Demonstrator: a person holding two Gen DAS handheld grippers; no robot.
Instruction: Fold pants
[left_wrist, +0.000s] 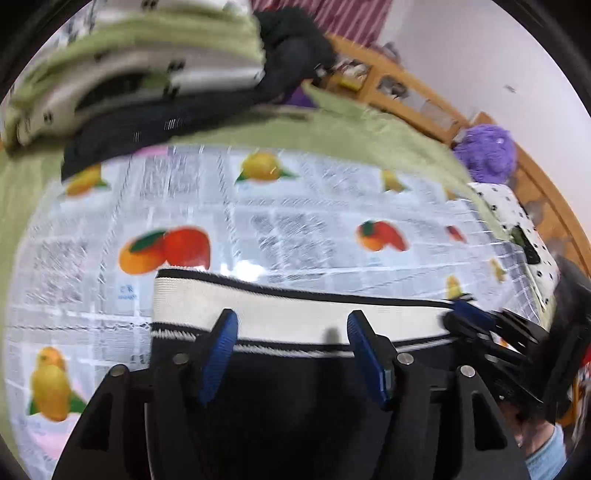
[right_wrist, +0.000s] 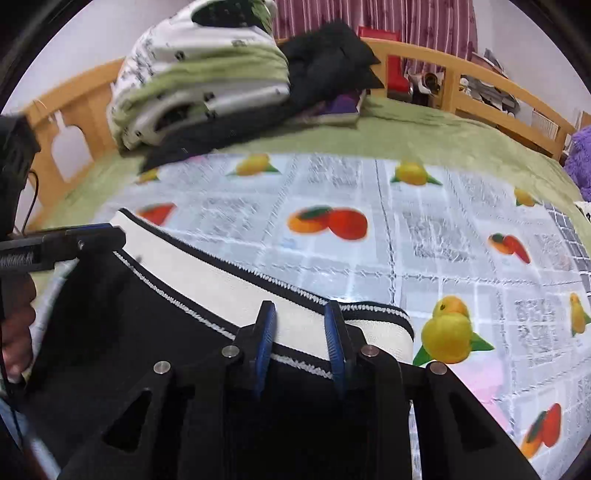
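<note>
Fruit-print sheet (right_wrist: 424, 240), writing seemingly illegible

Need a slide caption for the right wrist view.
Right gripper over the black pants' white waistband on a fruit-print cloth.

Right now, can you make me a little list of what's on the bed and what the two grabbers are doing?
surface: fruit-print sheet over a green bedspread
pants: black pants with a white waistband, lying on the sheet
left gripper: at the waistband, jaws apart
right gripper: over the waistband's other end, jaws narrower; grip unclear
behind: folded bedding and dark clothes by the wooden bed rail
</note>
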